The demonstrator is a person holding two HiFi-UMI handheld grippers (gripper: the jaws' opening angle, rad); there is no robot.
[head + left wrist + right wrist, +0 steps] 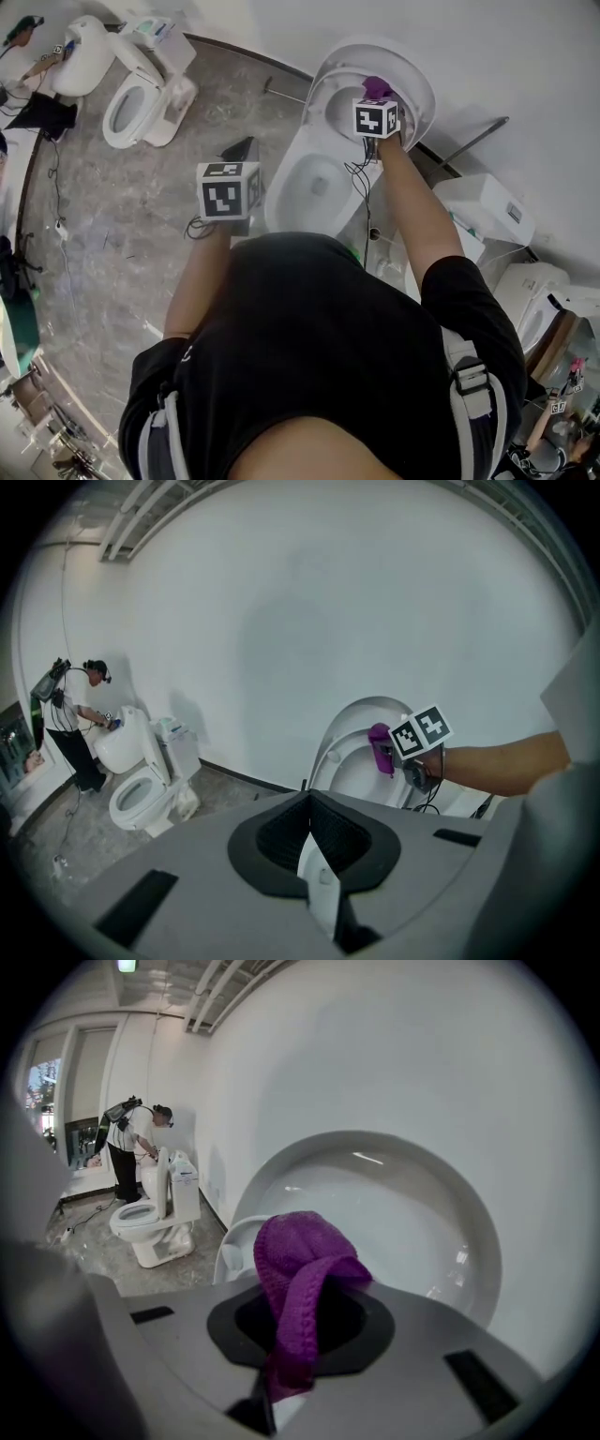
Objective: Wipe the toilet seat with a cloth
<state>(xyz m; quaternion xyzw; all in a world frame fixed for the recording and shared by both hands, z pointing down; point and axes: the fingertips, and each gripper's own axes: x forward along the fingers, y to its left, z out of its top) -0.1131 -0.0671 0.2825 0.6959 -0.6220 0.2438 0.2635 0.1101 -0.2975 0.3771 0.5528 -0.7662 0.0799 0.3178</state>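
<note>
Purple cloth (298, 1269) is clamped in the right gripper's (272, 1399) jaws and bunches out past them, near the raised toilet seat (234, 1241). The left gripper (317, 874) is closed, empty, well apart.

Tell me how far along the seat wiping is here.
Done: the seat is flipped up and the right tongs are shut on the purple cloth. In hand: the cloth is held up near the raised seat; contact isn't clear. Left: the wiping itself, with no wiped area visible. The left tongs are shut and empty.
</note>
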